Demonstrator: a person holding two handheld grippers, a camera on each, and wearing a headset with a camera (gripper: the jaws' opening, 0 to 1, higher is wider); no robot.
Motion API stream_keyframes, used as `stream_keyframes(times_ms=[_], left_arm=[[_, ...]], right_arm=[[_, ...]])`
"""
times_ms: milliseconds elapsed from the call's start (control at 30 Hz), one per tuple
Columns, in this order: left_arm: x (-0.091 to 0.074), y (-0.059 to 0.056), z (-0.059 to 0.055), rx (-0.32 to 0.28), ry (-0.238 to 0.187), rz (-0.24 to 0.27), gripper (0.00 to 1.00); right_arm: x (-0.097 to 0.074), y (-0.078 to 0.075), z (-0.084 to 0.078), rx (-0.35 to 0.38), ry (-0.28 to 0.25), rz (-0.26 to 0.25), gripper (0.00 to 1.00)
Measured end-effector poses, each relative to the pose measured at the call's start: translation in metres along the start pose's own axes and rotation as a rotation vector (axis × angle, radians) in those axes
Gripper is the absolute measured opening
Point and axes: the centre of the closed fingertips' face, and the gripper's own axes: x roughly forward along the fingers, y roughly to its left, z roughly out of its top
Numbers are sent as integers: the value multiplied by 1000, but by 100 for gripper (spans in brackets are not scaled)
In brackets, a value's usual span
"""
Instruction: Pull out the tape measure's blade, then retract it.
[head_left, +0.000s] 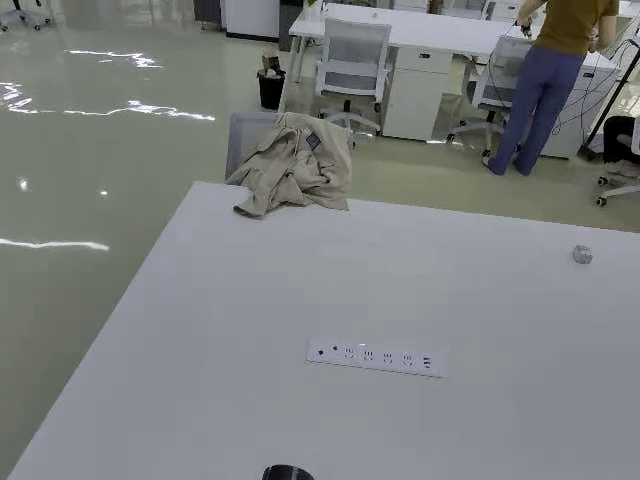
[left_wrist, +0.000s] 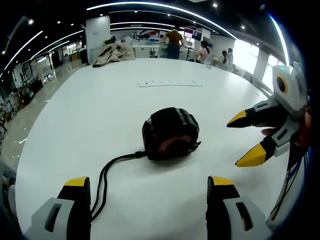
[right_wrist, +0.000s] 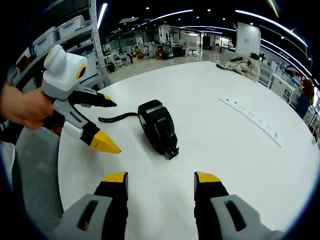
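Observation:
A black tape measure (left_wrist: 171, 132) lies on the white table (left_wrist: 90, 115), its blade pulled in and its black wrist cord (left_wrist: 107, 175) trailing toward me. My left gripper (left_wrist: 148, 182) stands open just short of it, jaws wide apart and holding nothing. My right gripper (left_wrist: 240, 142) comes in from the right, open, its yellow tips a little way from the case. In the right gripper view the tape measure (right_wrist: 157, 125) lies ahead of my open right gripper (right_wrist: 161, 176), with the left gripper (right_wrist: 114, 126) open beside the case, held by a hand.
A white power strip (head_left: 375, 357) is set flat in the table (head_left: 200, 330). A beige jacket (head_left: 295, 165) hangs over a chair at the far edge. A small grey object (head_left: 582, 255) sits at the right. A person (head_left: 555, 70) stands at desks beyond.

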Motion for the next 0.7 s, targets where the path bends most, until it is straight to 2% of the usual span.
stream_keyframes(times_ms=[233,400,567,700], left_arm=[[-11,-3,-1,-15,-9,-12,95],[-16,-4,-7,-16,-12,-24,95],[-26,-4,-10,-18,-20,-31,95],[-38,-6,-9,-26,-35,-38,95]], right_arm=[[-14,13,-6,37,2,-23,58],[-22,23,-9,73,-14,-34,62],[-30,35,-14,87,-12,-42,65],[-38,42,-14,104,-19,-56,66]])
